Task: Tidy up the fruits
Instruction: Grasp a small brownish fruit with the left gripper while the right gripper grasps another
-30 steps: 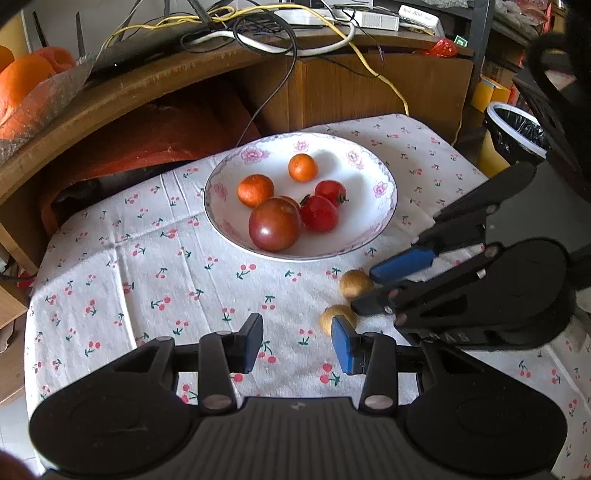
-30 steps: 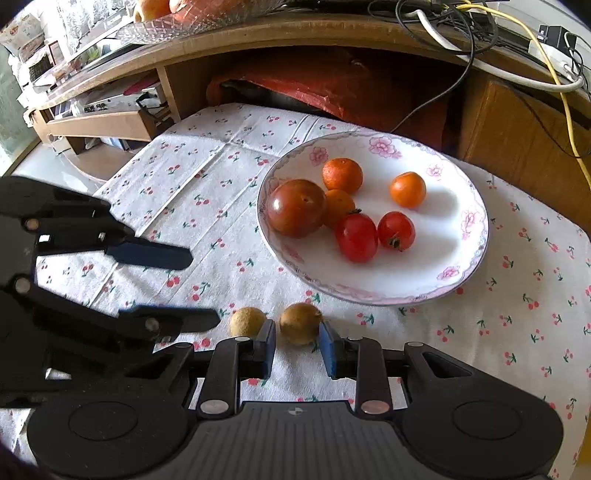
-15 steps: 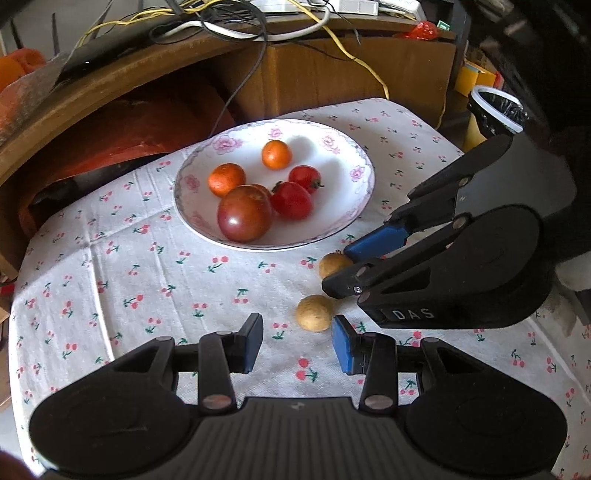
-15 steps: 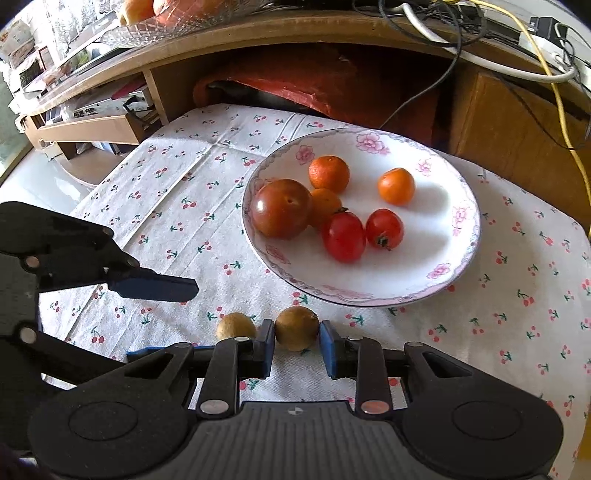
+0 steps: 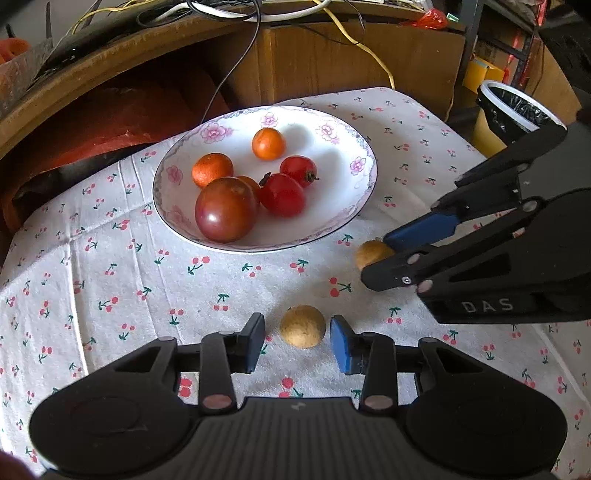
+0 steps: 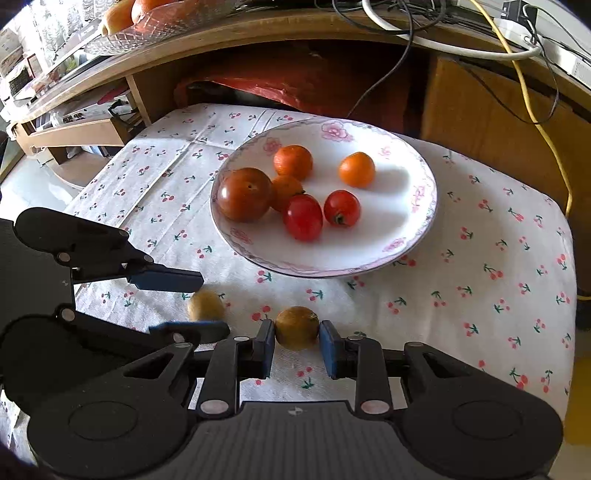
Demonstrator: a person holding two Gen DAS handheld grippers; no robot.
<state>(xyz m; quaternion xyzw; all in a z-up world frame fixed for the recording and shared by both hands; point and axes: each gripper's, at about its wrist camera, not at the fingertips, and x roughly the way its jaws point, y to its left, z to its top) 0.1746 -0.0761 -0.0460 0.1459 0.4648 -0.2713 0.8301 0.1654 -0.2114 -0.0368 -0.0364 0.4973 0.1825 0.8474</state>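
Observation:
Two small brown round fruits lie on the cherry-print cloth in front of a white flowered plate (image 5: pixel 354 206) (image 6: pixel 406 229). The plate holds a large dark tomato (image 5: pixel 226 208), two red tomatoes and several small oranges. My left gripper (image 5: pixel 298 343) (image 6: pixel 214 304) is open, with one brown fruit (image 5: pixel 303 326) (image 6: pixel 205 304) between its fingers and a gap on each side. My right gripper (image 6: pixel 297 347) (image 5: pixel 376 258) straddles the other brown fruit (image 6: pixel 296 326) (image 5: pixel 373 253). Its pads sit close against both sides, and the fruit rests on the cloth.
A wooden desk with cables (image 5: pixel 236 22) curves behind the table, with red material (image 6: pixel 295 85) under it. A glass bowl of oranges (image 6: pixel 147 18) sits on the desk. A lined bin (image 5: pixel 513 107) stands past the table's right edge. Low shelves (image 6: pixel 74 133) are at the left.
Both grippers have moved forward. Each brown fruit, earlier just ahead of or beside the fingertips, now lies between the fingers. Neither gripper's finger gap has visibly changed.

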